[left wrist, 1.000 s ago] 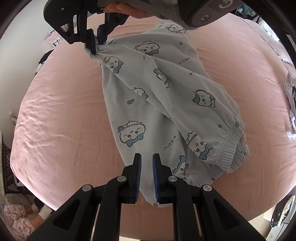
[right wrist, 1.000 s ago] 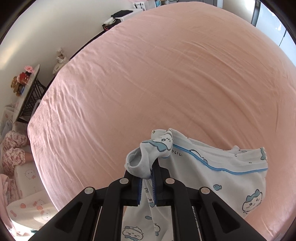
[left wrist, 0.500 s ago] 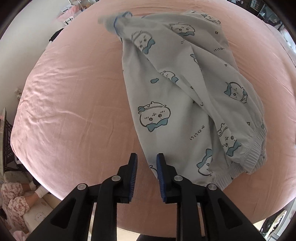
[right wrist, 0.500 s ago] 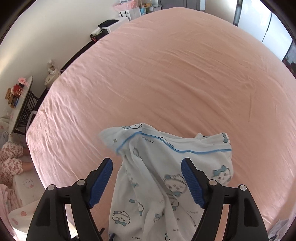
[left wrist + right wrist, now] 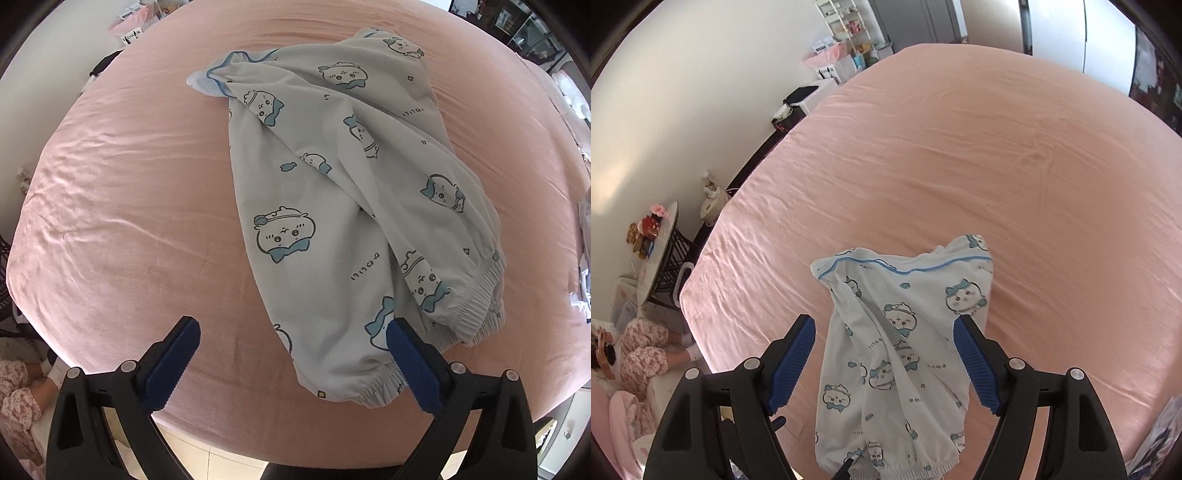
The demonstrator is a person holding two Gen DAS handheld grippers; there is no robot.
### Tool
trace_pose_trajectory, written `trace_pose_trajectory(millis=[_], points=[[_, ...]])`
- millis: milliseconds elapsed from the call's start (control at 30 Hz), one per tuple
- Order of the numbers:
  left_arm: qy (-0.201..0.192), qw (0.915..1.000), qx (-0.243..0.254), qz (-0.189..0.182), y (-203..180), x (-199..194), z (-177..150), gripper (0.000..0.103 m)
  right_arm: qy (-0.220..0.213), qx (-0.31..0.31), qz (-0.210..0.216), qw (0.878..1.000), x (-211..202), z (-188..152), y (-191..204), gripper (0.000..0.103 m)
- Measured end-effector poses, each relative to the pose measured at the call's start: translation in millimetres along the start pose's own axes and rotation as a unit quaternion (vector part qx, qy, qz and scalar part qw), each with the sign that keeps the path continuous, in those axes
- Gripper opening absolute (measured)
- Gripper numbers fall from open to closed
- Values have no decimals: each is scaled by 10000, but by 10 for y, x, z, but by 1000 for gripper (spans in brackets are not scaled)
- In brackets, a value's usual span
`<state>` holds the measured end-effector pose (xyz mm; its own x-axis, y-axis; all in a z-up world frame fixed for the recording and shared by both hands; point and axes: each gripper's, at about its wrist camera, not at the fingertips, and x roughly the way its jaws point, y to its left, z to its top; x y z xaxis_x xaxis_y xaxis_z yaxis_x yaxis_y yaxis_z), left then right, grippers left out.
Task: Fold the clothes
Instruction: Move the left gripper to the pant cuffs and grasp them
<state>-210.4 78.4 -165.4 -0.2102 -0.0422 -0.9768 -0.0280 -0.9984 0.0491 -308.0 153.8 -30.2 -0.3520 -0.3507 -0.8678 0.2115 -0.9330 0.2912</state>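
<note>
A white pyjama garment [image 5: 332, 206] with a blue cartoon print lies folded lengthwise on the pink bed sheet [image 5: 129, 184]. Its gathered elastic end is nearest my left gripper [image 5: 291, 328]. The left jaws are opening and stand wide, with only a corner of the cloth lying loose between them. The blue-piped far end rests flat on the bed. In the right wrist view the same garment [image 5: 897, 332] lies below my right gripper [image 5: 884, 325], which hangs open above it and holds nothing.
The pink bed [image 5: 960, 147] stretches far beyond the garment. A person [image 5: 639, 350] sits on the floor at the lower left, beside a small round table [image 5: 661, 236]. Other clothes [image 5: 583, 229] lie at the bed's right edge. The bed's near edge runs just below the left gripper.
Both grippers let go of the garment. The right one opened, rose and drew back, and the blue-piped end dropped flat onto the bed. The left jaws spread wide.
</note>
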Motion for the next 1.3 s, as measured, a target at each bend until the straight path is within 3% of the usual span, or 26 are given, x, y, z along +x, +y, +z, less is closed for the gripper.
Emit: trace_pose_trajectory(millis=[267,567,767,967,1133,1233,1300], points=[[-121,9999,-64,-85,54,-108,-50,102,-174,482,-14,9987,-275,-492,-500,78],[-443,9948,-268,-873,176,-247,-31,102,-435,457,-198,9978,-446,-1165,-740,78],[-724,9953,268,-585,84,-223,-91,102,-759,218,-477,9957,-407,-1630,-837,78],[-905,9925,660,-488,-377,-110,-134,102,-821,651,-415,9936,-227,-1983,-1053,78],[-974,9904,825,-521,-544,-162,-123,102,-951,1008,-313,9899,-170,-2218,-1196,78],[-972,9896,965,-448,-729,72,186,102,-1056,1026,-331,9885,-149,-2332,-1237,78],[-958,9891,1064,-355,-660,-84,-176,102,-1112,954,-390,9884,-125,-2389,-1239,78]])
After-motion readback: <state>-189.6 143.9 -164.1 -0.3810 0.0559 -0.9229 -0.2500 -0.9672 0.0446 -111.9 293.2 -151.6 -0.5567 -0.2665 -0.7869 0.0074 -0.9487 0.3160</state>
